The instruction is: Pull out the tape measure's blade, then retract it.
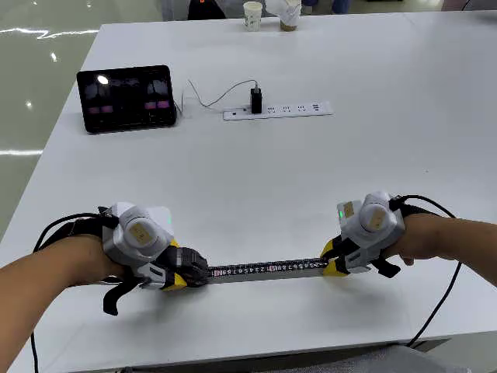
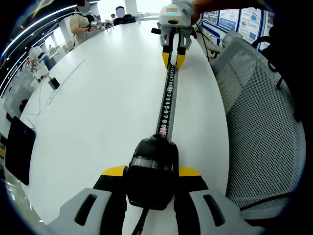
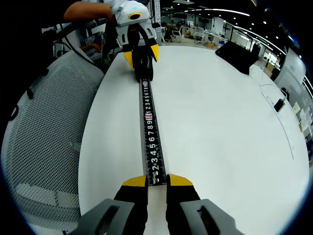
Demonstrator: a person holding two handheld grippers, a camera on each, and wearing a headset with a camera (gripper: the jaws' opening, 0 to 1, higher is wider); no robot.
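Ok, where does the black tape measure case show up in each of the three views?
Head view: the black tape measure case lower left, clamped in the left tool.
Left gripper view: the case bottom centre, between that view's own jaws.
Right gripper view: the case at top, left of centre.
Shared landmark: the numbered black blade running from case to right tool.

White workbench (image 1: 311,171), mesh chair (image 2: 264,127), glossy floor (image 1: 31,78)

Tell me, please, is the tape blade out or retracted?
Out: the blade stretches from its case in the left gripper to the right gripper gripping its tip.
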